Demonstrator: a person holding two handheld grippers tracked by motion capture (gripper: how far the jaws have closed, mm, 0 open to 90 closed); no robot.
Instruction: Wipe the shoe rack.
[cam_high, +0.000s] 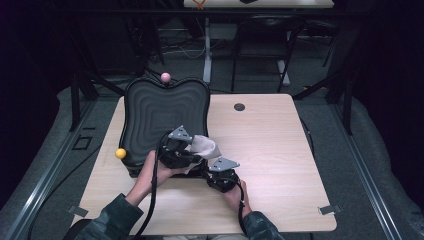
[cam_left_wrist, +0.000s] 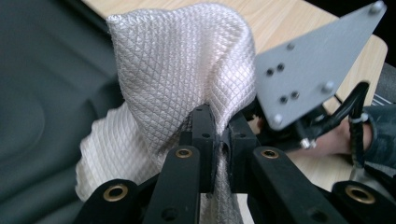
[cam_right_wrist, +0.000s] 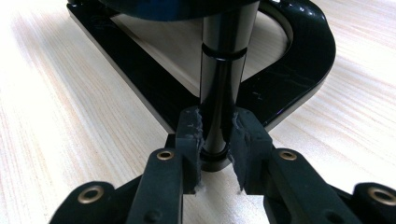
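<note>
Left gripper (cam_left_wrist: 222, 135) clamped on the cloth (cam_left_wrist: 182, 79), center frame, at the monitor (cam_high: 165, 115). Right gripper (cam_right_wrist: 215, 135) clamped on the stand post (cam_right_wrist: 222, 70). Risk: hard wiping tips the monitor if that grip slips.

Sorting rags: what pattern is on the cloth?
Off-white cloth with a fine diamond weave; the left gripper view shows it best.
</note>
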